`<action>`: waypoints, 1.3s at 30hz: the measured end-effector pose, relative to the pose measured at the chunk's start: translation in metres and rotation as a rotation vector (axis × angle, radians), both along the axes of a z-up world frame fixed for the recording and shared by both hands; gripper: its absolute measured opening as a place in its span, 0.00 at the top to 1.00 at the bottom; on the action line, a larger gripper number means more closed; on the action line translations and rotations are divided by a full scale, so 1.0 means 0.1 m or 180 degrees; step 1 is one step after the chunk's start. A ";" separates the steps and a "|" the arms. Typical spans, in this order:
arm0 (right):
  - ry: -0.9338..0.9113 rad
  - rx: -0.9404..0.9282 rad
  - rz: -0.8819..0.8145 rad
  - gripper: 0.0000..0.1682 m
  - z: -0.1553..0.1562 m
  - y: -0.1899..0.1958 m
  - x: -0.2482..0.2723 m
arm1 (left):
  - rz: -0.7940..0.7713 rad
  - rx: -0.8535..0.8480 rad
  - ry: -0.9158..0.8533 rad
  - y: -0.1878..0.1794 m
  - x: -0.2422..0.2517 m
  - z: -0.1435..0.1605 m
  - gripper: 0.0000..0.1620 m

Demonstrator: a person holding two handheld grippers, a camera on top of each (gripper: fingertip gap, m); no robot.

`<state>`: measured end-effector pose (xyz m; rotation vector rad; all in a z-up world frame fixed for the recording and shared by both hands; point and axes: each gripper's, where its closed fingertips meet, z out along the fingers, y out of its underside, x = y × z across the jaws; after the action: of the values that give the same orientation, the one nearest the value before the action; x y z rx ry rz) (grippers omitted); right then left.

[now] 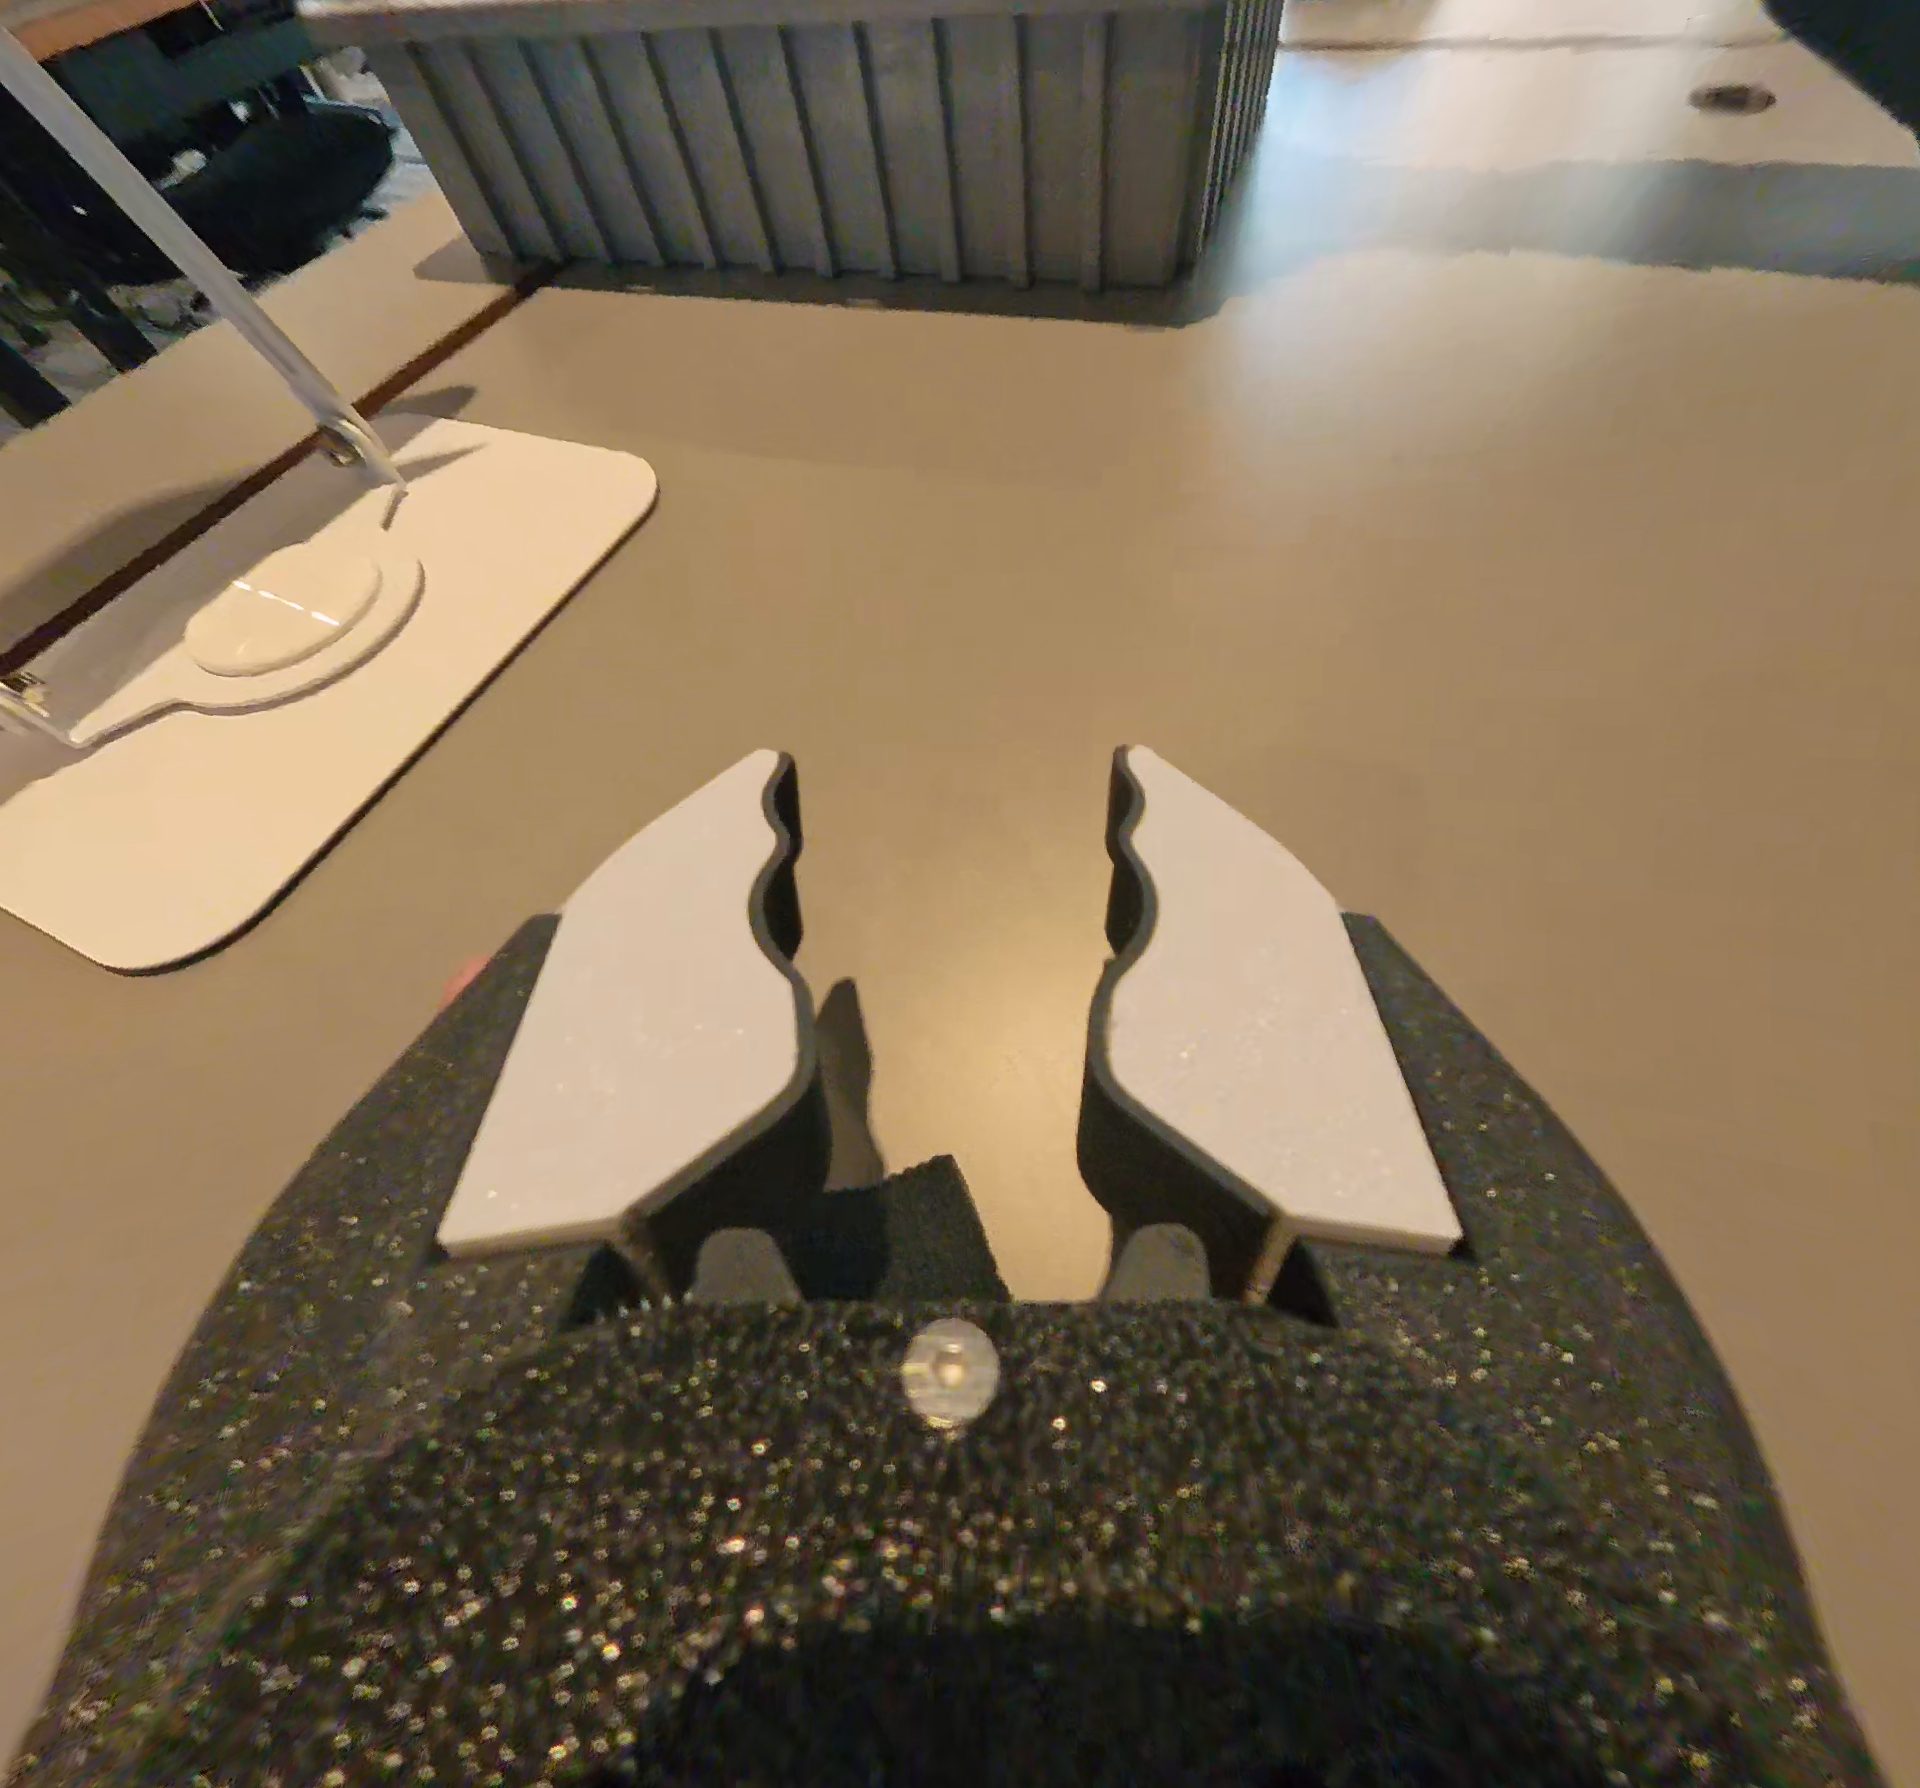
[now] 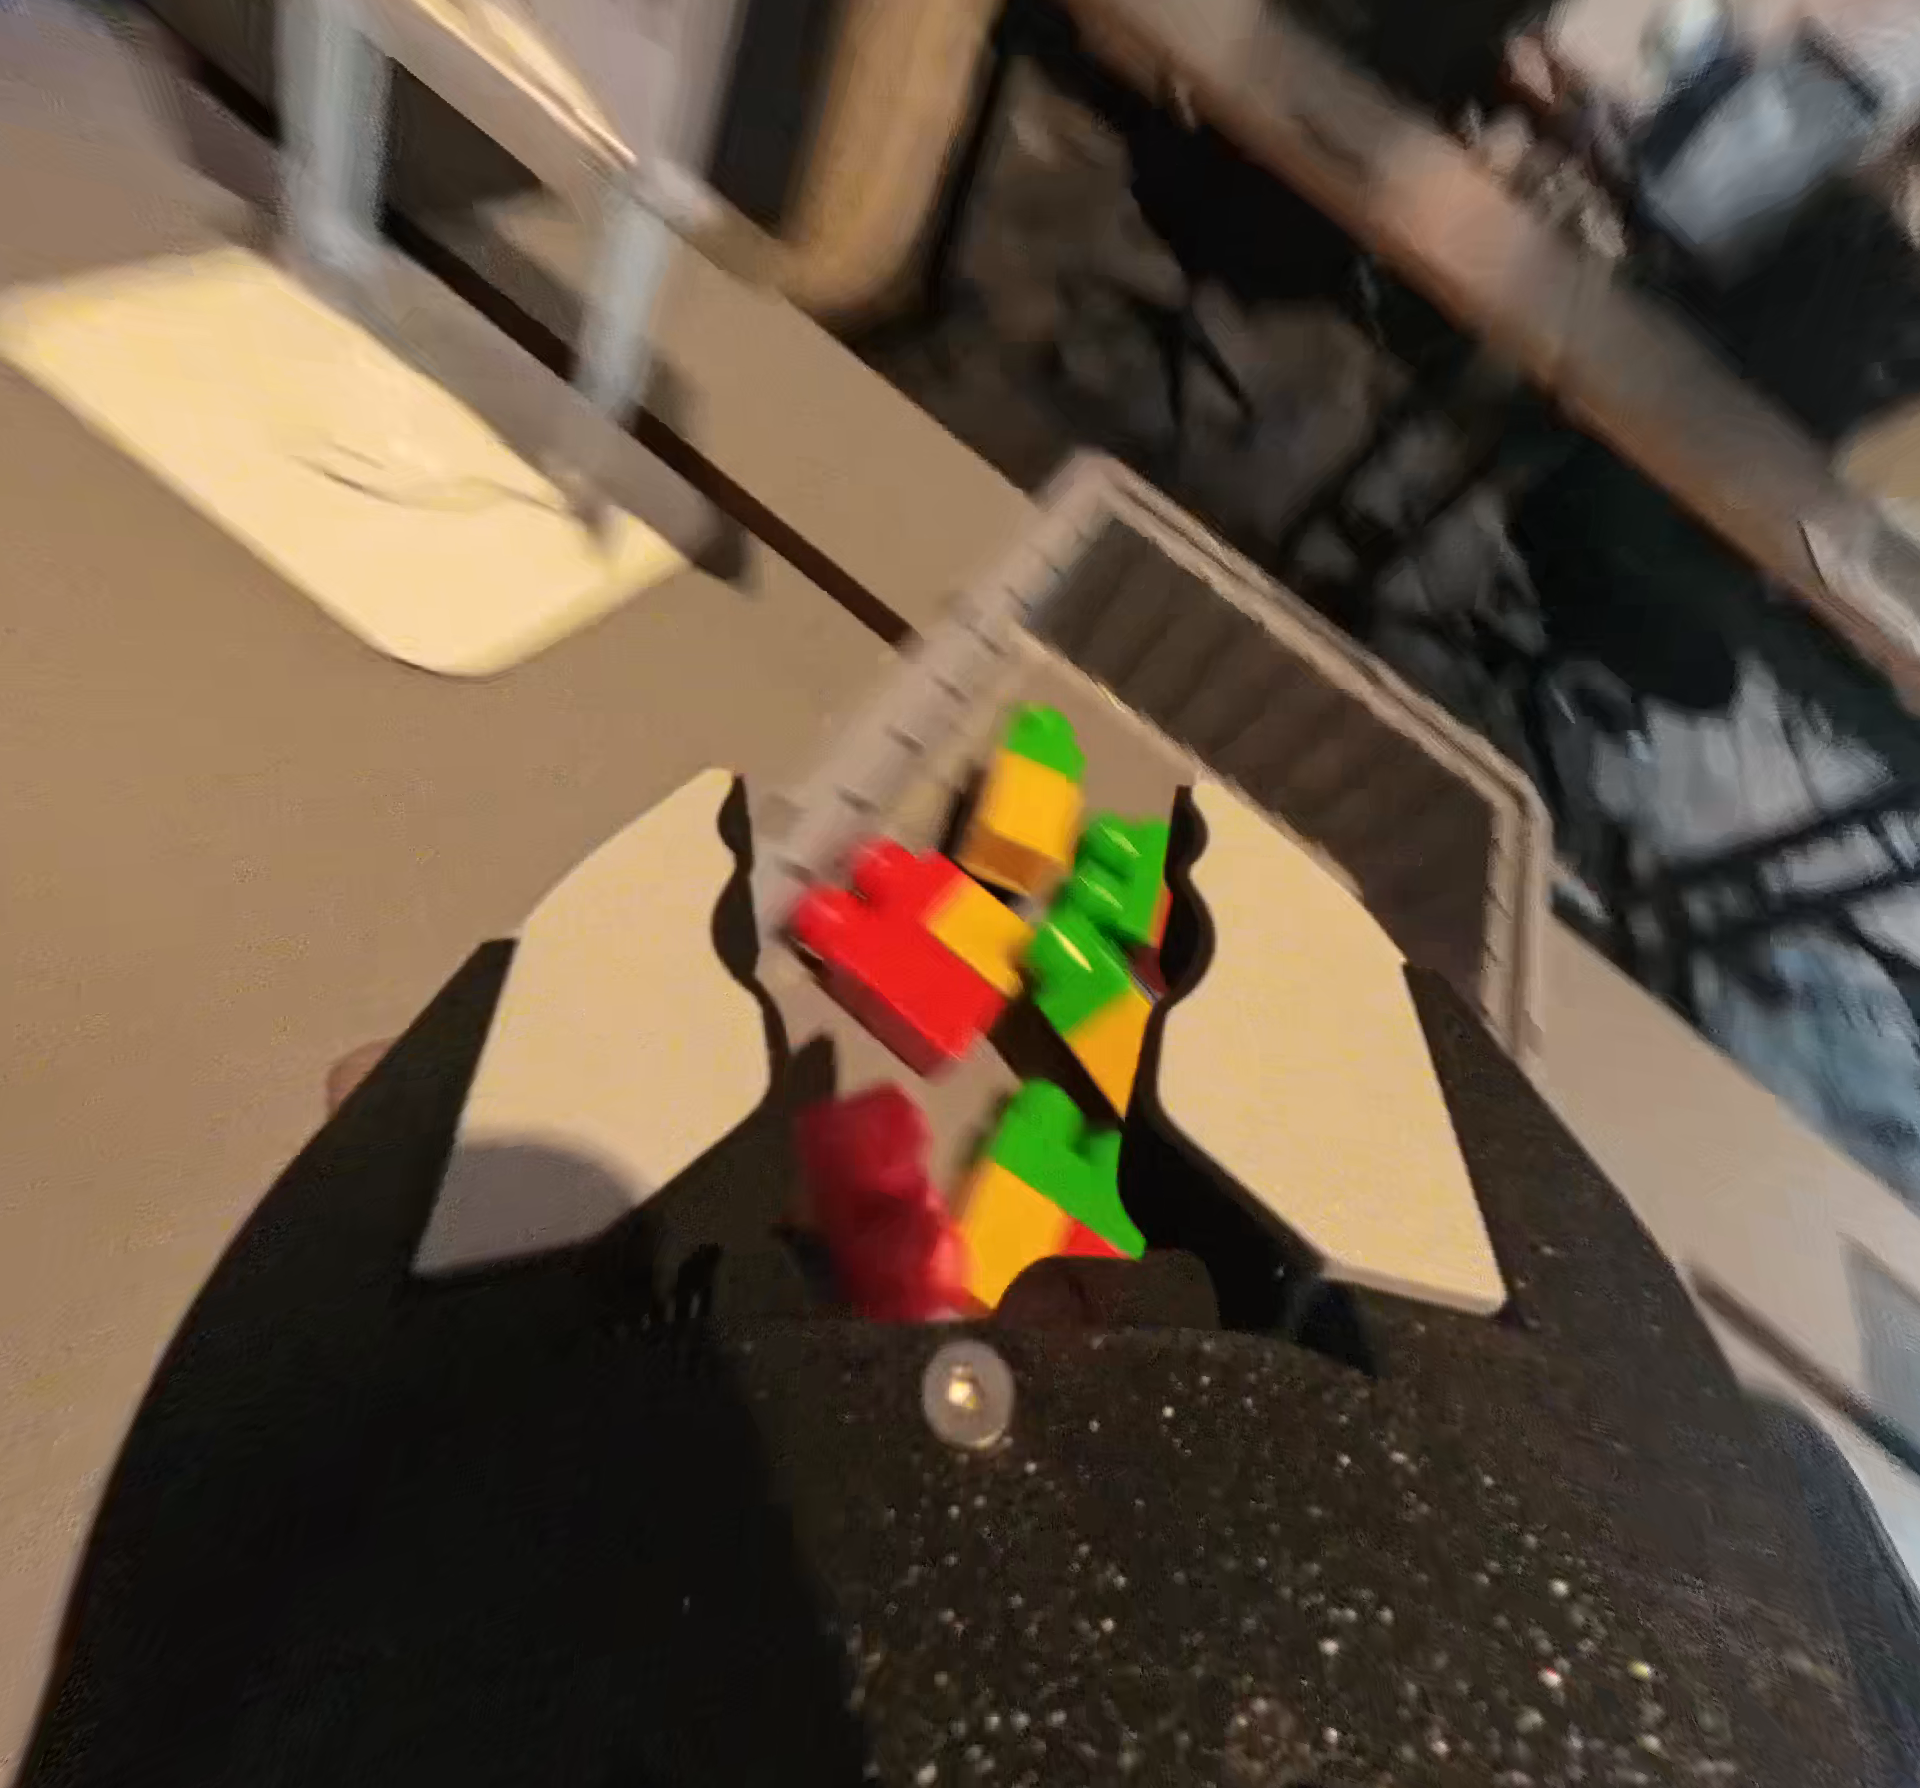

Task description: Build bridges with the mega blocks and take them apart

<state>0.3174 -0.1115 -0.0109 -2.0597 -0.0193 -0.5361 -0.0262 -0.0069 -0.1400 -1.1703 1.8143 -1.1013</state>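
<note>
Table [image 1: 1351,595]: beige; seen sharply in the left wrist view, smeared by motion blur in the right.
Grey ribbed bin [image 1: 831,149]: its interior is hidden; top and left are cut off.
White stand base [image 1: 312,699]: cropped at the left edge.
Left gripper [image 1: 956,782]: jaws spread, nothing between them.
Right gripper [image 2: 956,803]: jaws parted; whether anything is grasped cannot be told.
Mega blocks [image 2: 997,969]: red, yellow and green, joined in clusters, blurred, seen between the right fingers just beside the bin.
</note>
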 end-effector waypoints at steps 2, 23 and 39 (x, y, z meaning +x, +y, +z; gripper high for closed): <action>-0.0063 0.0332 0.0538 0.61 0.19 0.15 -0.67 | 0.0084 -0.0117 -0.0204 0.01 0.06 0.11 0.65; 0.0917 0.1415 0.1341 1.00 -0.83 1.40 -2.41 | 0.0568 -0.0085 -0.1368 0.52 0.97 0.55 1.00; 0.1044 0.1722 0.1447 1.00 -0.72 1.25 -2.38 | 0.0582 0.0551 -0.1308 0.30 0.86 0.43 0.94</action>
<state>0.0790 0.0138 -0.0826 -1.5204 -0.1307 0.0817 0.0596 0.0232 -0.0968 -0.9090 1.4247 -0.9737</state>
